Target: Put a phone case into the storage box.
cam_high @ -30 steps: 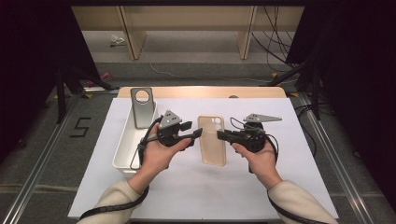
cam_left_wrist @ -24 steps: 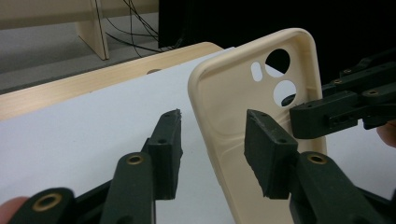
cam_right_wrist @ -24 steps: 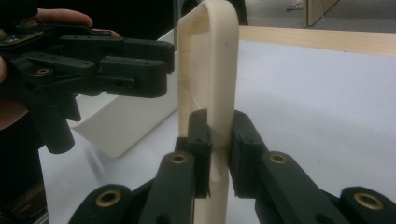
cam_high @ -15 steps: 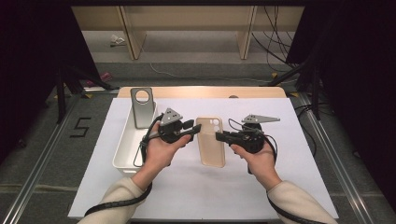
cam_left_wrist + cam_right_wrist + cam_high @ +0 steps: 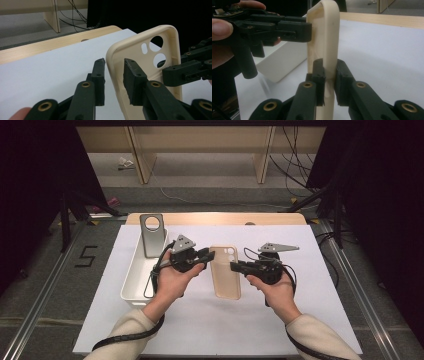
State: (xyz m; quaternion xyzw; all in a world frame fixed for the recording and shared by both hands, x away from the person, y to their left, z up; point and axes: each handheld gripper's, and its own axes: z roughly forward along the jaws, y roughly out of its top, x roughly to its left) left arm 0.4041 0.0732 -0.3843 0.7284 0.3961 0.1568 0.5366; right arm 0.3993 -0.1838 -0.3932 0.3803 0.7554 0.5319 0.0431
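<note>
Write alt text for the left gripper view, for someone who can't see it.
A cream phone case stands on edge, its long side rim between the left tongs, whose jaws have just been closing and still show a gap on one side. The right tongs reach in against the case's far edge, over a white sheet on the wooden table.

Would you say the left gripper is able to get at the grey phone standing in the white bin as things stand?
Probably not right away: the left gripper has its fingers around the edge of the beige phone case. The grey phone in the white bin stands close beside that hand, unobstructed, once it lets go.
</note>
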